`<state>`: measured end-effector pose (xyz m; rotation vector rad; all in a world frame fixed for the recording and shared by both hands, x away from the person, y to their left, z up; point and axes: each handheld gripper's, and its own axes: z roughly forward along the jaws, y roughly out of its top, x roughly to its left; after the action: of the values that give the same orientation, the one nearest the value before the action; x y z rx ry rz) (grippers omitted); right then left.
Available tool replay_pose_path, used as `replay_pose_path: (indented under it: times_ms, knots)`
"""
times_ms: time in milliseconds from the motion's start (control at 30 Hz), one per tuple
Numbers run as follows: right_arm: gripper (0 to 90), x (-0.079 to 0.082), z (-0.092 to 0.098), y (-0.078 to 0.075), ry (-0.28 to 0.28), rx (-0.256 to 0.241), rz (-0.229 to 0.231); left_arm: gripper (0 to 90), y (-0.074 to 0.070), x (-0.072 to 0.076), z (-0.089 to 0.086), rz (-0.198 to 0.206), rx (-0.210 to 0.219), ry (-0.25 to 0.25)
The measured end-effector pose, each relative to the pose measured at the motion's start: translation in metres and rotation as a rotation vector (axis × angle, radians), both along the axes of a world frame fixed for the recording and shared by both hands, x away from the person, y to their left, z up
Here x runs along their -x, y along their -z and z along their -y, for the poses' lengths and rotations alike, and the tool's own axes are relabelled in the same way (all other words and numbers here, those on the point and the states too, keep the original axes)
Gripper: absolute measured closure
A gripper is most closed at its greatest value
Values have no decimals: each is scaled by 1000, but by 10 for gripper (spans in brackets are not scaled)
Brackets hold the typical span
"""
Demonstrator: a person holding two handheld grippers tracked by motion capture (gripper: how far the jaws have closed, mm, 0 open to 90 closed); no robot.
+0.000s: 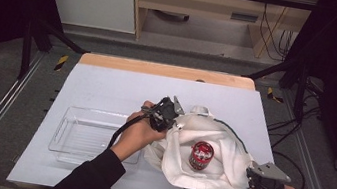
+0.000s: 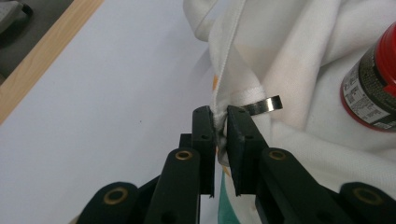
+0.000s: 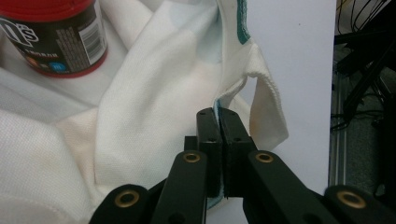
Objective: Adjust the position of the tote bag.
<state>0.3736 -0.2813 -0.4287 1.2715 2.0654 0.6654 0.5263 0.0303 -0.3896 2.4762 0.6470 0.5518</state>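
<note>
Left tool: its jaws are clamping the far-left rim of the white cloth bag.
Right tool: its jaws are pinching the bag's near-right rim, closed tight on the fabric.
Bag: it is lying open on the table, spread between both tools.
Can: a red can, possibly a drink, is sitting inside the bag.
Tray: a clear plastic tray is lying left of the bag.
Room: desks and cables are standing beyond.
</note>
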Motion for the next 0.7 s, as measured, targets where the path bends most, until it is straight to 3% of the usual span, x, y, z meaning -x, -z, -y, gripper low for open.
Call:
replay_pose_path:
  times_ms: [200,533,700]
  knots:
    - [889,-2,2,5,-7,17,-24,824,2,-3,-1,-12,-23,5]
    - [889,4,5,-2,10,31,-12,825,2,-4,-7,-13,-27,-7]
    - [890,0,7,5,11,31,-37,826,6,-7,-8,-25,-34,-11]
